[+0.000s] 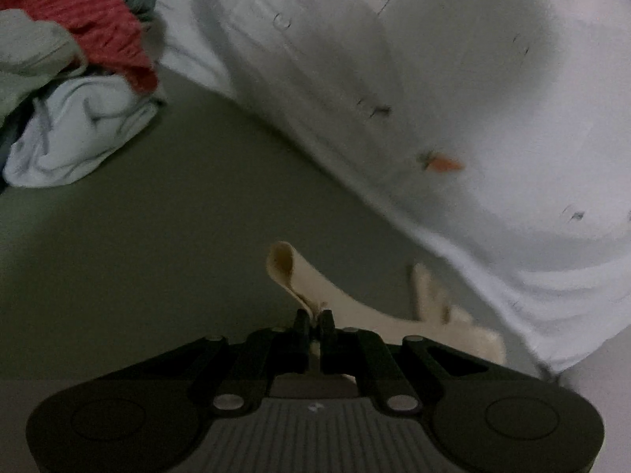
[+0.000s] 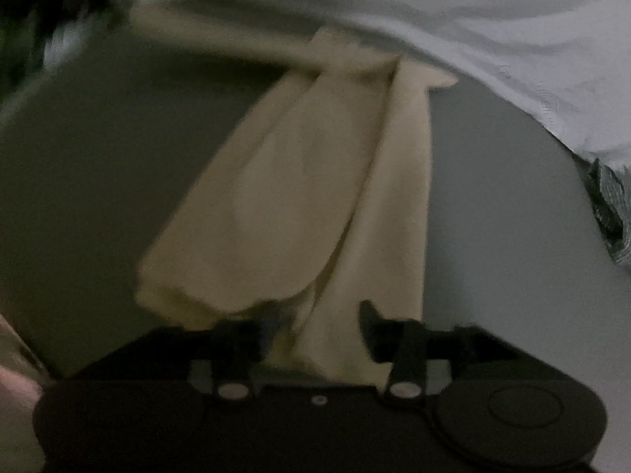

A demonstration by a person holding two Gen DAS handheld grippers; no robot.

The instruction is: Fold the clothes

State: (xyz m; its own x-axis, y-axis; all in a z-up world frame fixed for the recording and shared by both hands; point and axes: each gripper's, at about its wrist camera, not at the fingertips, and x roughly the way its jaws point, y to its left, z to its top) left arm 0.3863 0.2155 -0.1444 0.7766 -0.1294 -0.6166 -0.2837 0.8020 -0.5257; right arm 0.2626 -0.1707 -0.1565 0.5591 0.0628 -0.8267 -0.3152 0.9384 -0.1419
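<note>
My left tool (image 1: pixel 314 321) is clenched on the cream garment (image 1: pixel 311 276); my right tool (image 2: pixel 311 325) stands released around its hem, over the grey counter (image 1: pixel 157 236).

A cream cloth (image 2: pixel 292 181) lies bunched in long folds on the grey surface (image 2: pixel 493 236).

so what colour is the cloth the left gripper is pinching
Cream cloth, clearest in the right wrist view; left gripper pinches its edge.

A home laundry spot: a heap of crumpled red, white and grey clothes (image 1: pixel 75 75) lies beside a white printed bedsheet (image 1: pixel 434 79).
</note>
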